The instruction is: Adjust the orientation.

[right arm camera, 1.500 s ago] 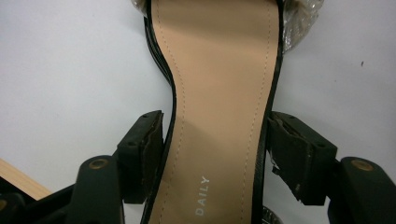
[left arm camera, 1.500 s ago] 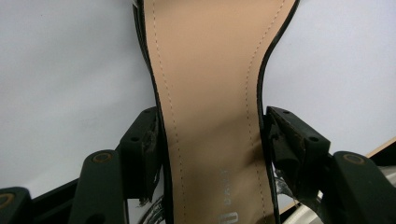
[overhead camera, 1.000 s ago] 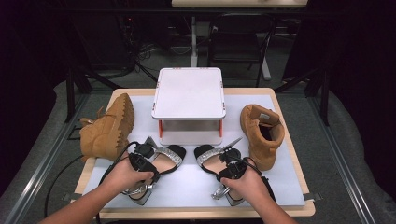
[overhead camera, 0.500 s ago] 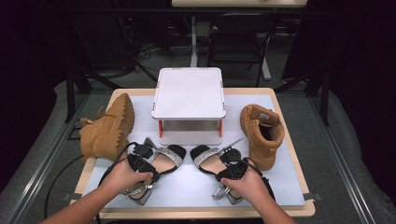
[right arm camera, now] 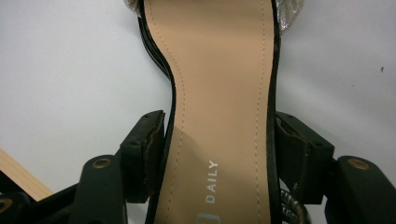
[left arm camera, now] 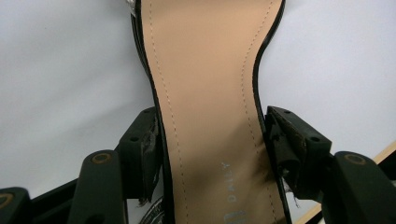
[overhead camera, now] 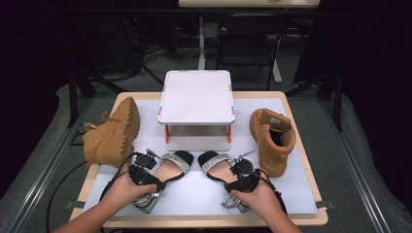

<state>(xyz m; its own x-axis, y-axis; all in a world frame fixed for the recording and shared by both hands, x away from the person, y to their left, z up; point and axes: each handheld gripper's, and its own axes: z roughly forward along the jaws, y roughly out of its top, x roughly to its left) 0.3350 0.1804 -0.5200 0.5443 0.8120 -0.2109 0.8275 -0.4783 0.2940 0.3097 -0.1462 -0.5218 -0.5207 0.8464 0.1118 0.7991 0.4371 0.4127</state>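
Observation:
Two black sandals with silver straps lie side by side on the white mat (overhead camera: 194,196), toes pointing away from me. My left gripper (overhead camera: 147,180) straddles the waist of the left sandal (overhead camera: 172,166). In the left gripper view its jaws (left arm camera: 212,140) have just been opening: the tan insole (left arm camera: 205,70) lies between them, with a slim gap at the right pad. My right gripper (overhead camera: 239,183) sits over the right sandal (overhead camera: 217,167). In the right gripper view both pads (right arm camera: 219,140) lie against the edges of that insole (right arm camera: 219,70).
A white raised stand (overhead camera: 197,97) with red legs is behind the sandals. A tan boot (overhead camera: 109,133) lies on its side at the left. Another tan boot (overhead camera: 272,138) stands upright at the right. The wooden table edge (overhead camera: 214,224) runs close in front.
The right sandal's toe has shifted slightly to the left. Both hands have stayed where they were, over the sandals.

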